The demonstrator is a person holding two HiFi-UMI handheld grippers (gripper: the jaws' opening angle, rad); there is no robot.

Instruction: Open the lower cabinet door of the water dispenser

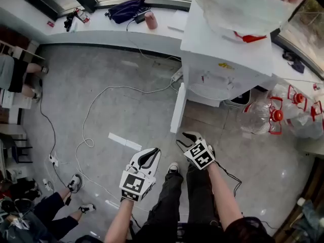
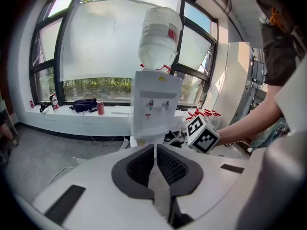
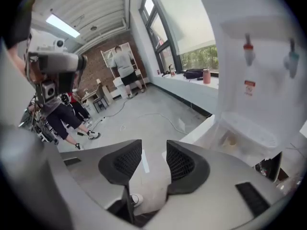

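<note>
The white water dispenser (image 1: 223,59) stands at the upper right of the head view with a large bottle (image 1: 243,4) on top. Its lower cabinet door (image 1: 178,109) stands swung out to the left, edge-on. My right gripper (image 1: 191,134) hangs over the floor just in front of that door, open, with nothing between its jaws (image 3: 153,152). My left gripper (image 1: 151,152) is further left and nearer me, shut on nothing (image 2: 155,150). The dispenser (image 2: 153,109) fills the middle of the left gripper view, and its taps and drip tray (image 3: 259,80) fill the right side of the right gripper view.
White cables (image 1: 96,105) trail across the grey floor, and a strip of white tape (image 1: 125,142) lies near my feet. Empty bottles with red handles (image 1: 273,116) lie right of the dispenser. A bag (image 1: 126,9) and cup (image 1: 150,20) sit on the sill. People's legs (image 1: 66,196) are at the left.
</note>
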